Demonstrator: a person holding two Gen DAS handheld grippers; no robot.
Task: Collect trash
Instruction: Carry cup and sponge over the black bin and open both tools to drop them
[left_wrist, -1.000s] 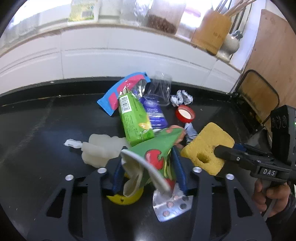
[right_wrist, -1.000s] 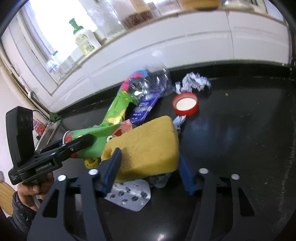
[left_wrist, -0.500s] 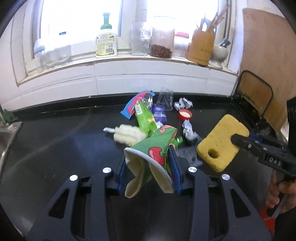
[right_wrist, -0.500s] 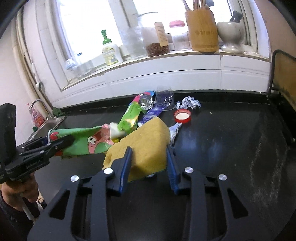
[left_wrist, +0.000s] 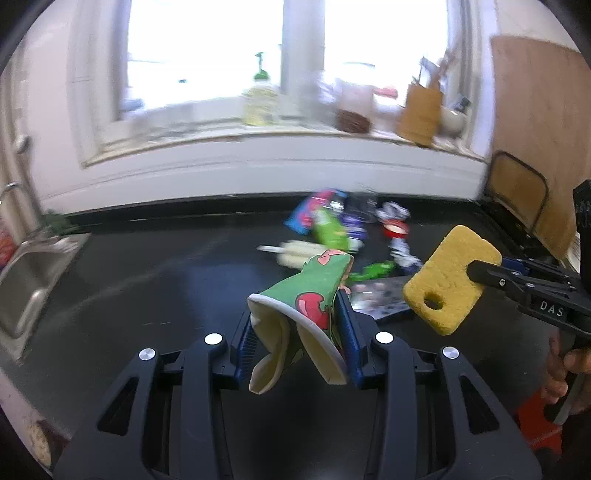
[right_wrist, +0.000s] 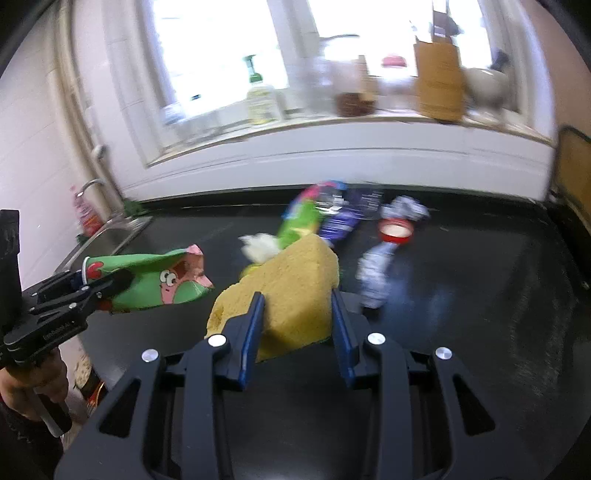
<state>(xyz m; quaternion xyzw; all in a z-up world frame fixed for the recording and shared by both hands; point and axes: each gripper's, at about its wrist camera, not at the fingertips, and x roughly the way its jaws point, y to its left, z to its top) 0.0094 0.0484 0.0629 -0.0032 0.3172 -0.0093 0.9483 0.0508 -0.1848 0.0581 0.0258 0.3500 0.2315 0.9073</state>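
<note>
I am gripping a crushed green paper cup (left_wrist: 314, 291) in the left gripper (left_wrist: 299, 328); its blue pads are pinching the cup's folded mouth from both sides, and the cup is poking forward past the fingertips, off the black counter (left_wrist: 147, 280). In the right gripper (right_wrist: 295, 314) I am clamping a yellow sponge (right_wrist: 288, 288) (its jaws have just been closing on it), the pads pressing into both flanks while the sponge bulges ahead of them. From the left wrist view the sponge is hanging to the right of the cup, apart from it.

The remaining litter is sitting farther back on the counter in a blurred cluster: a green wrapper (left_wrist: 328, 232), a blue and pink wrapper (left_wrist: 306, 214), a red cap (right_wrist: 394, 232), a crumpled foil ball (right_wrist: 406, 208) and a blister pack (left_wrist: 380, 299) just beyond the cup. A sink (left_wrist: 33, 277) is bordering the counter's left edge, and the white ledge (right_wrist: 332, 155) is closing off the back. The counter's near right stretch is lying bare and dark.
</note>
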